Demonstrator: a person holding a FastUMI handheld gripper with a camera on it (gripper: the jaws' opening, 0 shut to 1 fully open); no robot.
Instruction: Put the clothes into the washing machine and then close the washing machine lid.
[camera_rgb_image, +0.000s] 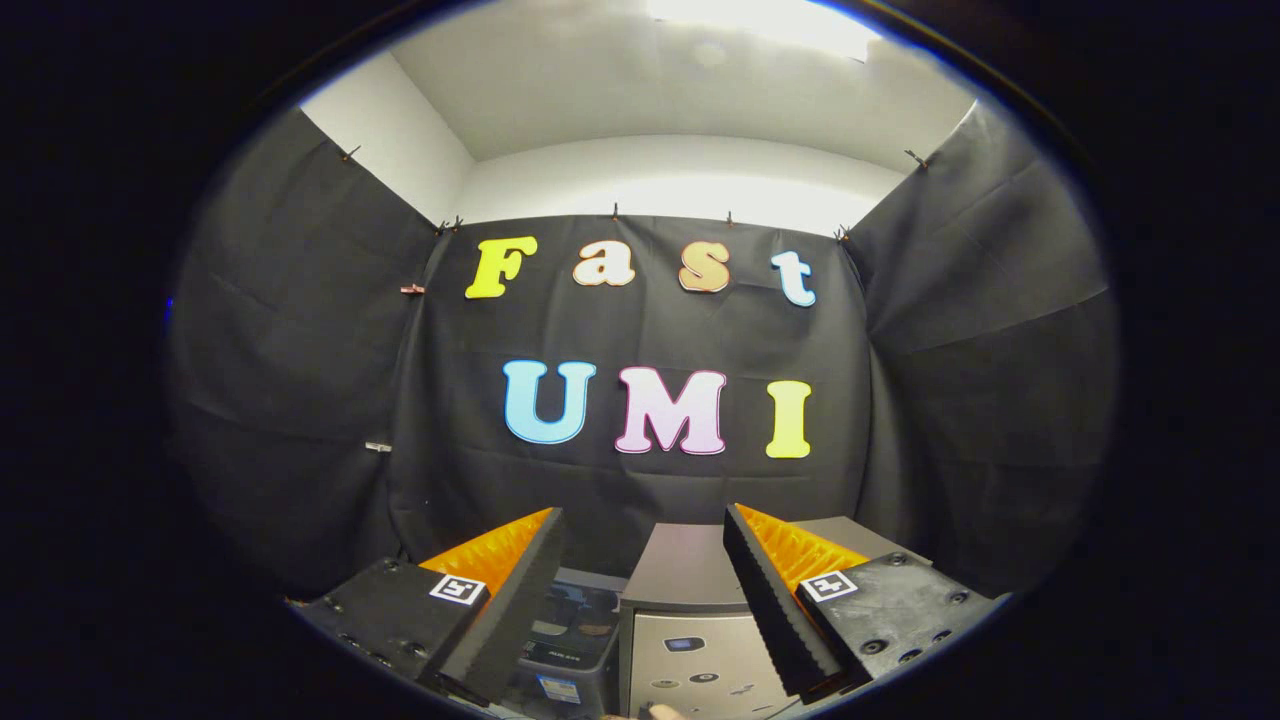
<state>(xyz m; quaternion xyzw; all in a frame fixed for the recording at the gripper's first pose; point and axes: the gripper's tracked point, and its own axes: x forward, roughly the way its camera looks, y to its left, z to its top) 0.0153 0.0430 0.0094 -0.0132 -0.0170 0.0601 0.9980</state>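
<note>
Two gripper fingers (560, 560) rise from below, spread wide apart with nothing between them; the gripper (643, 522) is open and holds nothing. Each finger has a ridged inner face, and each carries a small square black-and-white marker tag (458, 588) near its base.

Seen through the gap between the fingers and below their tips stands the washing machine (690, 650), a pale grey box. Its front panel faces the camera and bears a few small dark marks too small to make out. Its flat top looks like a closed lid (685, 565), a darker grey, though the opening itself cannot be made out from this angle. Just to the left of the machine, partly behind the left finger, sits a dark container (580, 640) with a label on its front; what lies inside it is too dim to tell, and no clothes can be clearly made out.

Beyond the machine hangs the booth's black cloth wall (650, 330), pinned along its upper edge by small clips, with more black cloth forming side walls on the left and right. Above the cloth are plain white room walls (400, 150) and a white ceiling (650, 90), with a bright ceiling light (760, 20) glowing overhead.
</note>
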